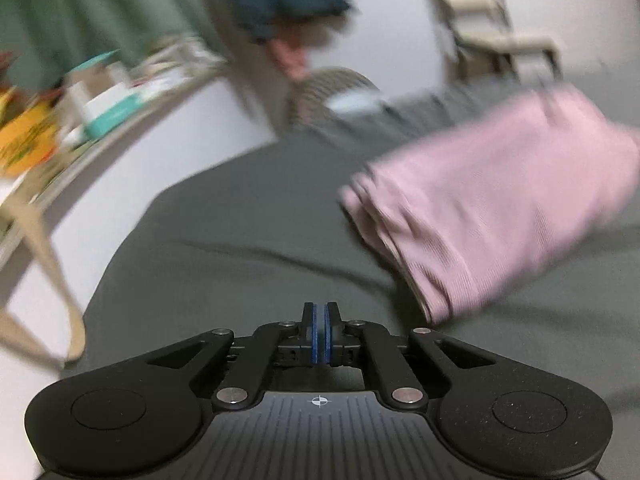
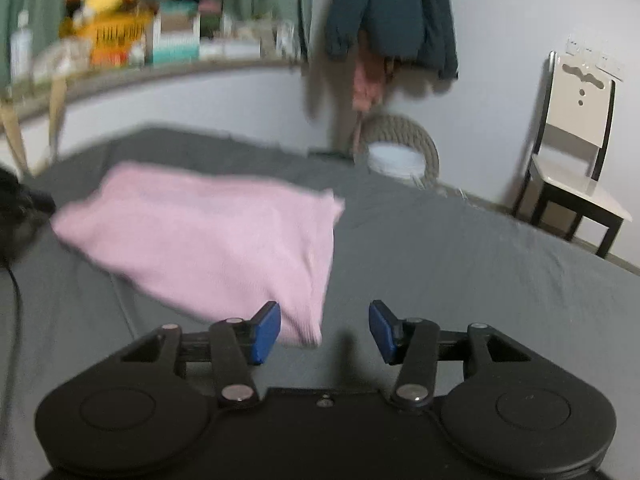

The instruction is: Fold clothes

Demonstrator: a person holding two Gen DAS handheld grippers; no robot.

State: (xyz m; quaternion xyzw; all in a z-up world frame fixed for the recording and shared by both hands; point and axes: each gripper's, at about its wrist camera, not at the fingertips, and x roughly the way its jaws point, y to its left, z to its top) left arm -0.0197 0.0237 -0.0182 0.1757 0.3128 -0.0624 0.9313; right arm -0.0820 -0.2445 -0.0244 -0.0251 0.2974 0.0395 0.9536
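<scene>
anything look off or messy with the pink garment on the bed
Nothing stands out. The pink garment lies folded in a compact bundle on the grey bed sheet, apart from both tongs. The left tongs are shut on nothing and the right tongs are open. The sheet shows a few creases; motion blur hides finer detail.

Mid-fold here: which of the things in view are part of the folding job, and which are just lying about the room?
Part of the job:
pink garment, folded on the grey sheet
left claw, shut on nothing
right claw, open

Lying about:
chair
basket
dark jacket hanging on the wall
cluttered shelf
</scene>
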